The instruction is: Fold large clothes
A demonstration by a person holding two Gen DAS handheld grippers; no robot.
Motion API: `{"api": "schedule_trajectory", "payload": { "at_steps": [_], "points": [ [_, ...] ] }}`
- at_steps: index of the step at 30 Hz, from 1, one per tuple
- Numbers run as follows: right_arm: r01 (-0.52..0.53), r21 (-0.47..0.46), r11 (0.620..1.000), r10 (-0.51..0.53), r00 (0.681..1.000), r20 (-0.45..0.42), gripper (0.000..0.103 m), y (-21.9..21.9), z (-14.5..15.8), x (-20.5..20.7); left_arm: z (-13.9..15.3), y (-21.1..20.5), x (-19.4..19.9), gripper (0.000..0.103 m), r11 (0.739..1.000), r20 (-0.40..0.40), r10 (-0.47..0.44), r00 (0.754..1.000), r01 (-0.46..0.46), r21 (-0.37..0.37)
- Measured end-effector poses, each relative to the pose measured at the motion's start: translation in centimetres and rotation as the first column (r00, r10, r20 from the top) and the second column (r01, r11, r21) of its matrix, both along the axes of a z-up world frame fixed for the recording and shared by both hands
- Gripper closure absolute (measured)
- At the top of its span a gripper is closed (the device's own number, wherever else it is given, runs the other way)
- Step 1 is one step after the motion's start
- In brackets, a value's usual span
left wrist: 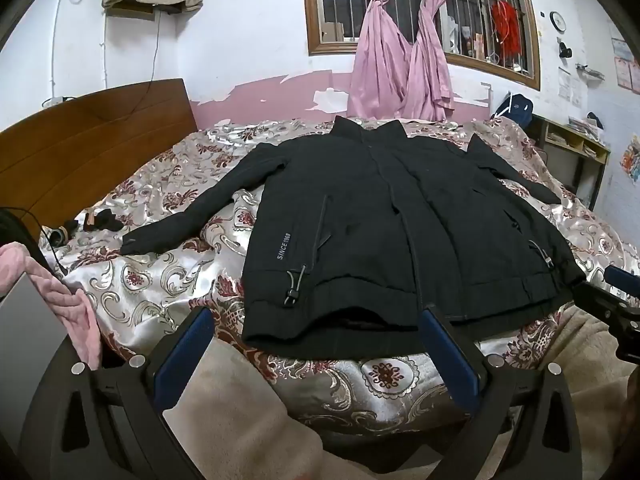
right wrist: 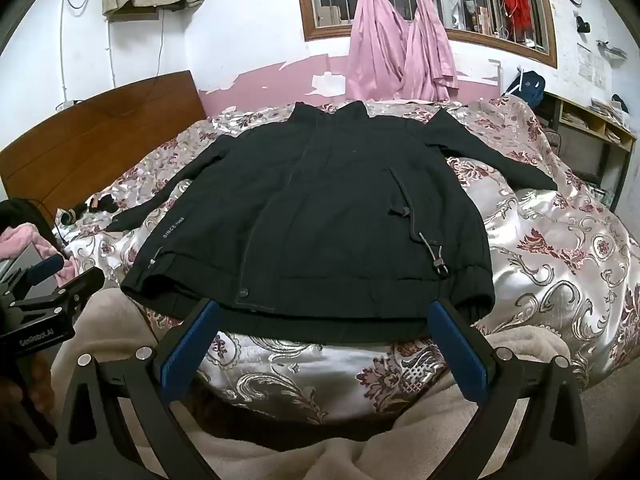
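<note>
A black jacket [left wrist: 384, 216] is lying spread flat, front up, on the bed [left wrist: 168, 280], sleeves out. The left hand-held gripper [left wrist: 316, 344] and right hand-held gripper [right wrist: 324, 336] are hovering released near its hem; folding is seemingly just starting, calling for grasping a sleeve.

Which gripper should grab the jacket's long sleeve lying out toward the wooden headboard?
Probably left: the left gripper, open, sits nearer that sleeve of the jacket; the right gripper faces the other half.
</note>
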State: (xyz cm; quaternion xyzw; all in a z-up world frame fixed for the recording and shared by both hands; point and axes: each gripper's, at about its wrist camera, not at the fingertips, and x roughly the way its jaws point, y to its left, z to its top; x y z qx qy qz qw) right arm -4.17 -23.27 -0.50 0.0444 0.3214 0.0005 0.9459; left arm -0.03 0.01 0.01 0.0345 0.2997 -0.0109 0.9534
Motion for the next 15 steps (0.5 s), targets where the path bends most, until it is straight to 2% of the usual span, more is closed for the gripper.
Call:
{"api": "schedule_trajectory", "payload": {
  "at_steps": [15],
  "points": [
    [-0.001, -0.005, 1.0, 0.001, 1.0, -0.001, 0.001, 0.01, 0.11, -0.02, 0.0, -0.02, 0.01, 0.0, 1.0, 0.0, 0.001, 1.0, -0.001, 0.005]
  ]
}}
